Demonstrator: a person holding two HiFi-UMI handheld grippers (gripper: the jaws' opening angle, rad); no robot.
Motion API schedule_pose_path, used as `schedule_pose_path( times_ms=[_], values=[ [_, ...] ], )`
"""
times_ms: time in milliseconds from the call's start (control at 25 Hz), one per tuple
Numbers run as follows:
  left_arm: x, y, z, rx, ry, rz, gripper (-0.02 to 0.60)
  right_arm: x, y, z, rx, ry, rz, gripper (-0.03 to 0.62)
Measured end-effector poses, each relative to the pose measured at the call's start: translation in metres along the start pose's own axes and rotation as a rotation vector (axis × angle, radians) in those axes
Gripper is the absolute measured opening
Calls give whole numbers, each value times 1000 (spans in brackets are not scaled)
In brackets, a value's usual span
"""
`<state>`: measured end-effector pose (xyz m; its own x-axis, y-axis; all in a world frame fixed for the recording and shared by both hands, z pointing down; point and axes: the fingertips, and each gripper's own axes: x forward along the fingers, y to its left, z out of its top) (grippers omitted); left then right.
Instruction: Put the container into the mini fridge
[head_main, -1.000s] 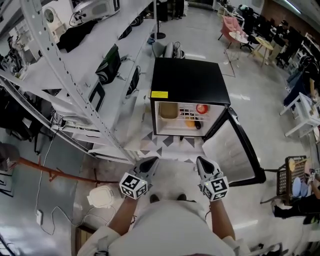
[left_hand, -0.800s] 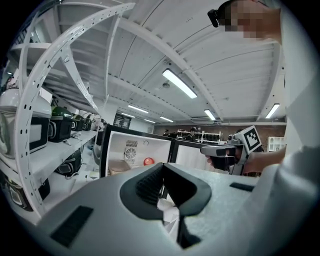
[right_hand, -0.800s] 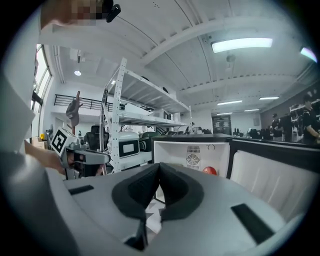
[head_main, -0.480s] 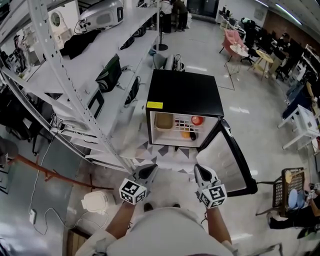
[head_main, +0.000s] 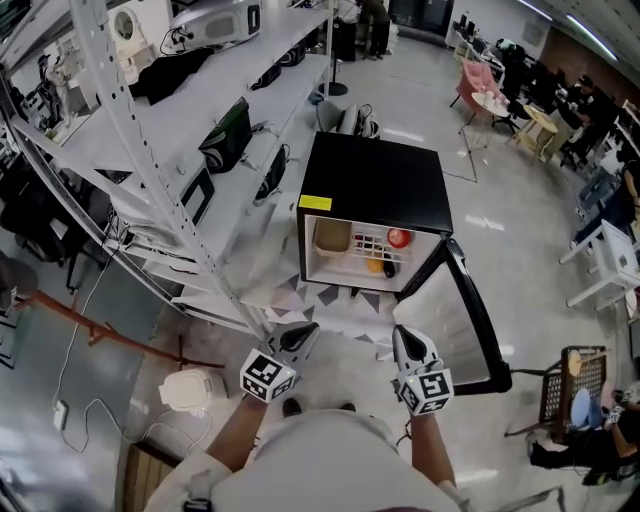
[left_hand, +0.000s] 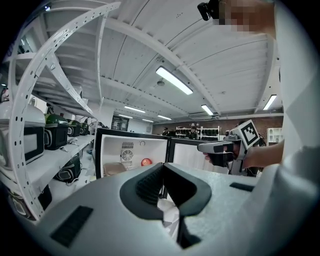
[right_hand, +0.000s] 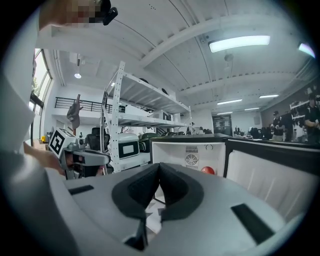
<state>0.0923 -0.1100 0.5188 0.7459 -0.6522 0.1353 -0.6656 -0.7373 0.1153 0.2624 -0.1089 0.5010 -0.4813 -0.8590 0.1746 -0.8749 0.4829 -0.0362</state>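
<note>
The black mini fridge (head_main: 375, 185) stands on the floor ahead with its door (head_main: 455, 315) swung open to the right. A tan container (head_main: 332, 236) sits inside at the left of the shelf, beside a red round fruit (head_main: 399, 238) and an orange item (head_main: 377, 265). My left gripper (head_main: 305, 331) and right gripper (head_main: 404, 335) are held side by side in front of the fridge, well short of it. Both are shut with nothing between the jaws. The left gripper view shows its jaws (left_hand: 163, 172) pressed together, the container (left_hand: 114, 168) far beyond. The right gripper (right_hand: 159, 172) looks the same.
A tall white shelving rack (head_main: 150, 150) with bags and appliances runs along the left. A white round appliance (head_main: 187, 390) lies on the floor at my lower left. A wire basket (head_main: 565, 385) stands at the right, past the open door. Chairs and tables are farther back.
Both grippers keep the same shut pose in front of me. The head view has shifted slightly, and the fridge stays open with the container inside.
</note>
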Motion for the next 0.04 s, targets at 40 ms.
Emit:
schedule_pose_path(
  times_ms=[40],
  values=[
    [-1, 0, 0, 7, 3, 0, 5, 0, 0, 0, 2, -2, -5, 6]
  ],
)
